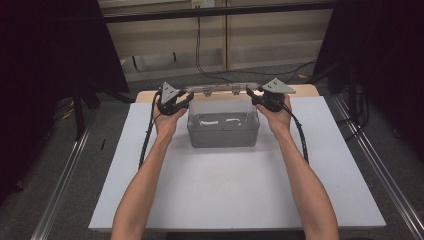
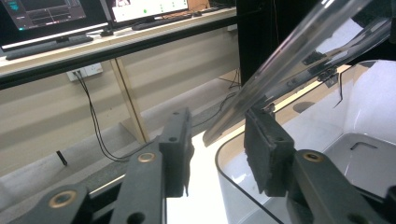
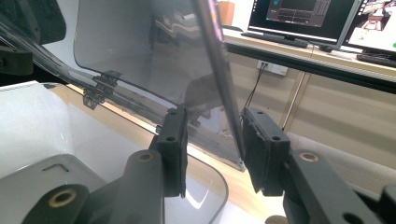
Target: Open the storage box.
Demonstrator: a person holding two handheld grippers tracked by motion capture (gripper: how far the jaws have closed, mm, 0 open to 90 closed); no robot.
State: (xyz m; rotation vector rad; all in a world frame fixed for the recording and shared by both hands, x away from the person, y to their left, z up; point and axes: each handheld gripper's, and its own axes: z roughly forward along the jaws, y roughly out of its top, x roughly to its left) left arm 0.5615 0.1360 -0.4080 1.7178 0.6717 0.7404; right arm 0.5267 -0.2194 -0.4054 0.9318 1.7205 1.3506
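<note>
A clear plastic box (image 1: 223, 132) stands at the back middle of the white table (image 1: 225, 195). Its hinged clear lid (image 1: 222, 90) is raised along the rear edge. My left gripper (image 1: 189, 95) is at the lid's left end and my right gripper (image 1: 252, 94) at its right end. In the left gripper view the lid (image 2: 299, 51) has its corner between the jaws of the left gripper (image 2: 218, 122), close to the right pad, with a gap to the other. In the right gripper view the lid's edge (image 3: 224, 93) leans by the right pad of the right gripper (image 3: 215, 116). A small L-shaped piece (image 2: 362, 145) lies inside the box.
A desk with monitors (image 3: 303, 14) and a keyboard runs behind the table, with cables (image 1: 200, 60) hanging to the floor. Dark curtains (image 1: 50, 50) stand at both sides. Metal rails (image 1: 65, 175) flank the table on the floor.
</note>
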